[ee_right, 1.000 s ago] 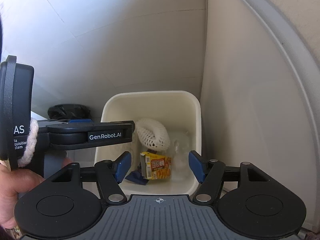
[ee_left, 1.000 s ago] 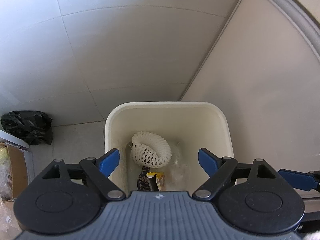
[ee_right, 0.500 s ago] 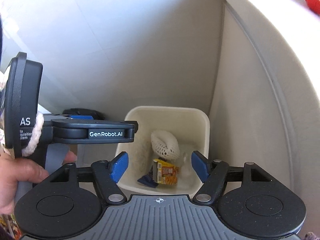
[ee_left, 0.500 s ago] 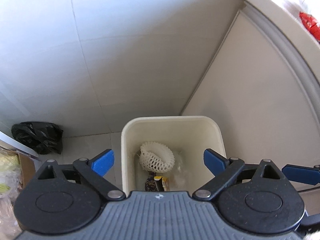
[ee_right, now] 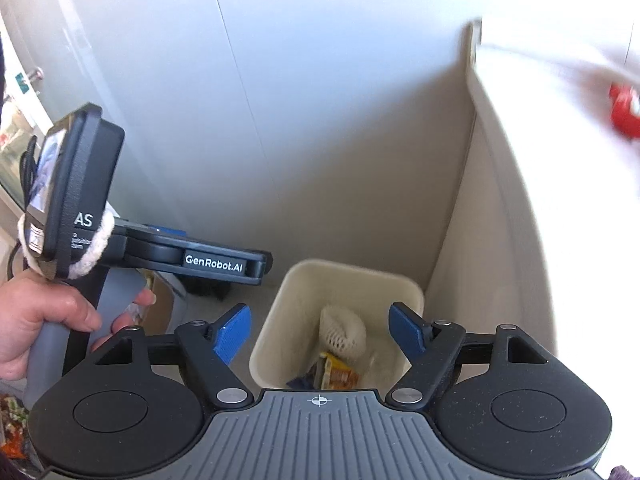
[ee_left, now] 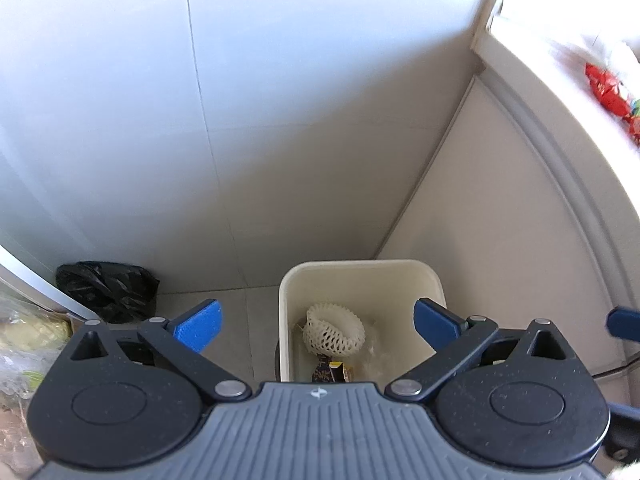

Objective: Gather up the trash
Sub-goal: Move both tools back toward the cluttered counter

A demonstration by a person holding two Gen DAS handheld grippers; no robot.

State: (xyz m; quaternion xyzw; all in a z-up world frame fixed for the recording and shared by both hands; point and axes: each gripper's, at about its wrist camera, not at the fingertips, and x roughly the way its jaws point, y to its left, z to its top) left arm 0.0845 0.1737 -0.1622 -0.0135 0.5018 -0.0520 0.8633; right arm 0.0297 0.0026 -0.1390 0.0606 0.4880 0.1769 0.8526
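The left gripper (ee_left: 316,322) has its blue fingers (ee_left: 198,325) spread wide with nothing between them. It hangs high above a cream trash bin (ee_left: 360,269) that shows in the gap between the fingers, nearer the right one, well below and touching neither. The right gripper (ee_right: 318,334) is likewise wide open and empty — its blue pads (ee_right: 234,333) frame the same bin (ee_right: 348,271) from above, the bin lying between and below them.

In the bin lie a white foam fruit net (ee_left: 334,330), a yellow snack packet (ee_right: 338,374) nearer the gripper than the net, a dark blue wrapper (ee_right: 300,380) beside the packet, and some clear crumpled plastic (ee_left: 378,354) to the right of the net.

From the right wrist view, the left gripper's body is seen off to the left, held level, with the person's left hand (ee_right: 44,320) wrapped round its grey handle.

A black plastic bag (ee_left: 106,290) sits on the floor beyond the left gripper's left finger. Up to the far right of both grippers, on a bright ledge, lies a red packet (ee_left: 612,94) — blurred, so its kind cannot be told.
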